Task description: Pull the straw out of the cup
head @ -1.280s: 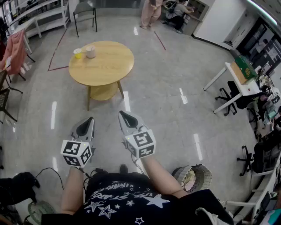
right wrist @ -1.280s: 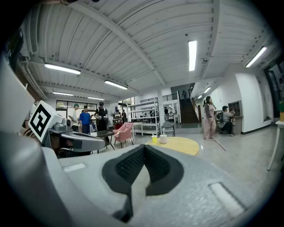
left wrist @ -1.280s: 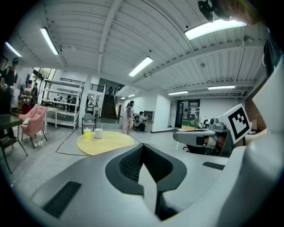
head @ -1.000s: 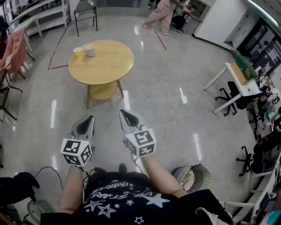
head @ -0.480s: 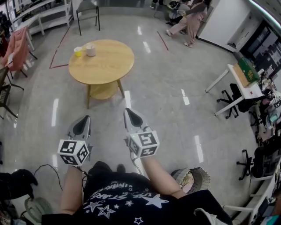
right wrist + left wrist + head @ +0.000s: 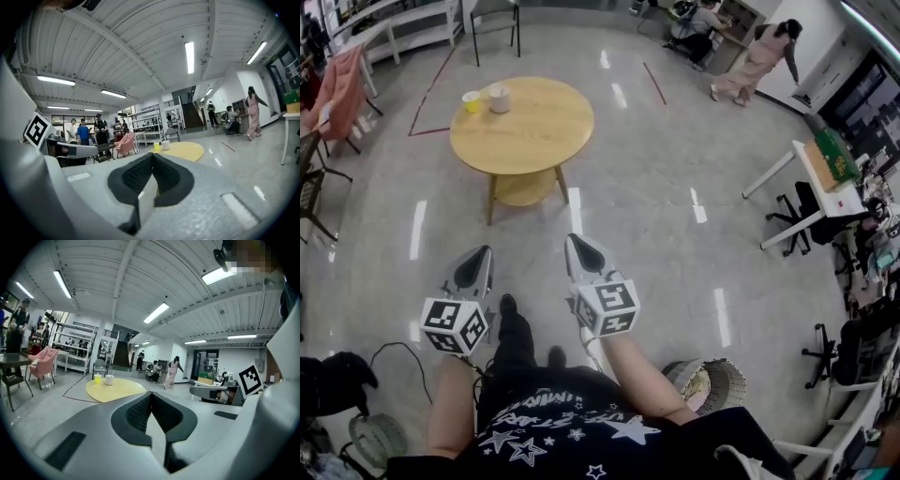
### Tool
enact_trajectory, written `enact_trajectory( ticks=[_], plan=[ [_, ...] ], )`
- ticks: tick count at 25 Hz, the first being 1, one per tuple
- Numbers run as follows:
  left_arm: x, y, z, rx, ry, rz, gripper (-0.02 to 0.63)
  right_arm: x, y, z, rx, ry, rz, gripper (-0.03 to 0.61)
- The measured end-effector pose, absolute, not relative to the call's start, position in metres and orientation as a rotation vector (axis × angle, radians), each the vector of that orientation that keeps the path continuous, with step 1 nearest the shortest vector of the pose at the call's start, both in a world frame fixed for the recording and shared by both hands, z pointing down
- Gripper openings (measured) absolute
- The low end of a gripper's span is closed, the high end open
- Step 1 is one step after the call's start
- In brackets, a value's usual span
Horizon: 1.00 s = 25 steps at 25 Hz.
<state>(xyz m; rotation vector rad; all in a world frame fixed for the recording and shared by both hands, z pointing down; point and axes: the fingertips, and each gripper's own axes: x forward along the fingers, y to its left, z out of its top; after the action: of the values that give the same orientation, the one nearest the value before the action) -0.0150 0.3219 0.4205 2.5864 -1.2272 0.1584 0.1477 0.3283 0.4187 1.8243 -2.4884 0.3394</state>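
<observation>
both grippers hang over the floor on the near side of the round surface, well short of it and pointed toward it. the left gripper is closed on nothing: in the left gripper view its two dark pads meet tip to tip. the right gripper is likewise closed and empty, and in the right gripper view its pads are pressed together at the tips. the two sit side by side, apart, each with its marker cube nearest the person's dark star-print shirt.

two cups stand just beside each other at the far left edge of the surface: a yellow cup nearest the rim and a white cup to its right. in the left gripper view a thin straw seems to rise from the white cup, though it is too small to be sure.

left of the surface is a pink chair. to the right of the surface, well apart, stands a white desk. beyond the surface, far right, a person in pink is mid-stride. a wicker basket sits on the floor on the near side of the surface, by the person's right arm.
</observation>
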Motion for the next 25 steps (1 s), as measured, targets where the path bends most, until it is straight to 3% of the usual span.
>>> enact_trajectory(
  ticks=[25],
  plan=[
    [-0.081,0.107,0.446,2.491,-1.115,0.127,0.006,0.095,0.123,0.430,1.873,-2.346,0.348,0.000]
  ],
)
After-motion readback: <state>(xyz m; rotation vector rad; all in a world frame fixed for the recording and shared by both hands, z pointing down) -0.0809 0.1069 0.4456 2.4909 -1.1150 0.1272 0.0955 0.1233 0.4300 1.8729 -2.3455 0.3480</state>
